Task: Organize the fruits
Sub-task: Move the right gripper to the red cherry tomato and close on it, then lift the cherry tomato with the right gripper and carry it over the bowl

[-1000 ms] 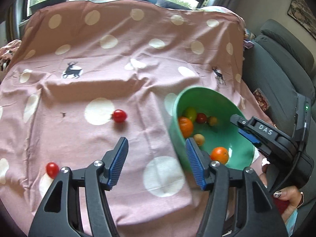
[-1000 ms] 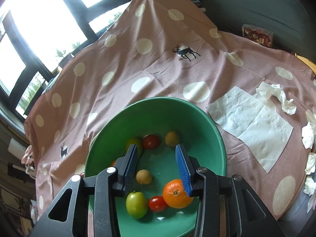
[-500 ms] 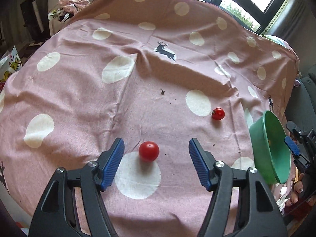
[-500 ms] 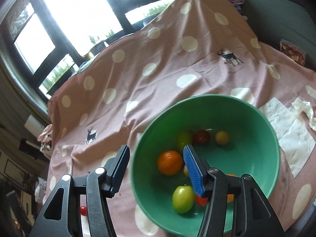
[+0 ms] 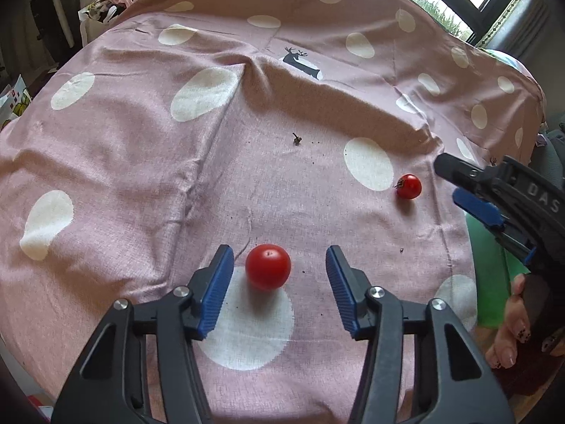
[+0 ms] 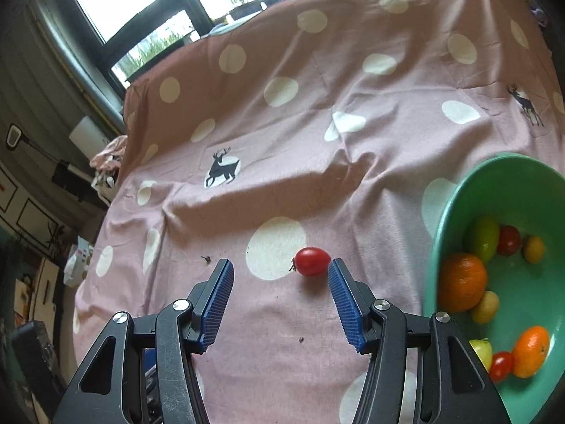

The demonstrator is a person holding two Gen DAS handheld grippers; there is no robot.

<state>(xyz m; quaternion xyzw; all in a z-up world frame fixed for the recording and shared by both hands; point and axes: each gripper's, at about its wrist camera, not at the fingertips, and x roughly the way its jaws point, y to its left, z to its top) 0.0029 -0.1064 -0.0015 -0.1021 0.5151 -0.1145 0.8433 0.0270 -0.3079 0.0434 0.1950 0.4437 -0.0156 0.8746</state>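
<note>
A round red tomato (image 5: 268,266) lies on the pink dotted cloth between the tips of my open left gripper (image 5: 279,265), nearer the left finger. A second red tomato (image 5: 409,186) lies farther right; in the right wrist view it (image 6: 312,260) sits just ahead of my open right gripper (image 6: 280,277), close to the right fingertip. The right gripper also shows in the left wrist view (image 5: 473,194) at the right edge. The green bowl (image 6: 494,190) at right holds oranges, green fruits, small tomatoes and yellow fruits.
The pink cloth (image 5: 141,141) with white dots and deer prints is wrinkled into ridges at the far side. A small dark stem bit (image 5: 296,138) lies on it. Windows stand behind the table. A hand (image 5: 512,328) holds the right gripper.
The left gripper has come closer to the round tomato, which now sits between its fingertips. The right gripper has swung left away from the bowl to the second tomato.
</note>
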